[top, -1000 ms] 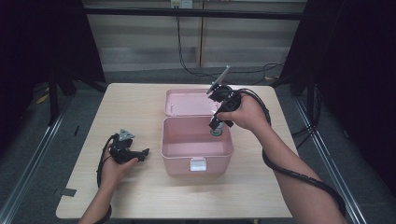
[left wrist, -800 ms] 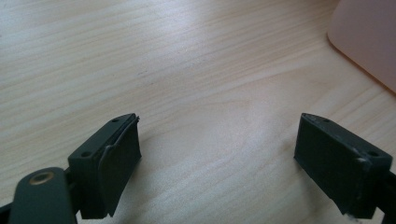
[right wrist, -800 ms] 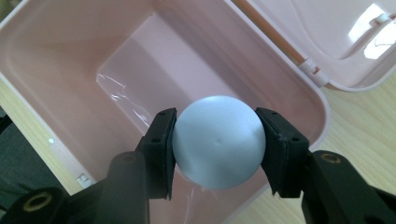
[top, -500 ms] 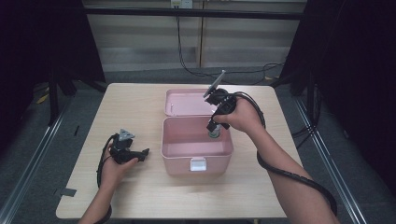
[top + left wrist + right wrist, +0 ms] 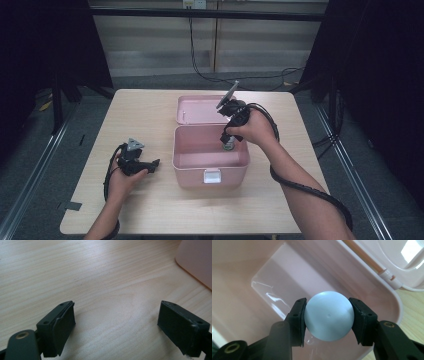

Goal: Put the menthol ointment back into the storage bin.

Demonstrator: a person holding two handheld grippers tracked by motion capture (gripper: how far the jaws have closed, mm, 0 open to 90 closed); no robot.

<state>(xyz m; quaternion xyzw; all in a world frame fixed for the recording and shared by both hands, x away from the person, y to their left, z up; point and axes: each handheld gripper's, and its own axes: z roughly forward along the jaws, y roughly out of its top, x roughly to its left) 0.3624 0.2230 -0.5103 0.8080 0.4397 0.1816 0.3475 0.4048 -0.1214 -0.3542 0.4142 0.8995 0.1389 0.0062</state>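
The left gripper rests on the table in the person's left hand, in the same place as in the earlier frames. Its jaws stand wide apart with only bare wood between them. In the left gripper view, a corner of the pink box appears at upper right, well apart from the jaw tips.

The pink box sits at the table's centre with its white latch facing the person. Its lid lies open and flat behind it, joined along the rear rim.

The right gripper points down into the box at its rear right corner. Compared with the earlier frames, the right hand has come lower, and the gripper tips now sit below the rim. The jaws are clamped on a pale blue ball, one pad on each side. The ball hangs over the box floor, close to the rear wall and the right wall; whether it touches the floor cannot be told.

Open room inside the box lies toward its left and front. On the table, bare wood extends between the left gripper and the box, and along the right edge beside the right forearm, where the cable trails.
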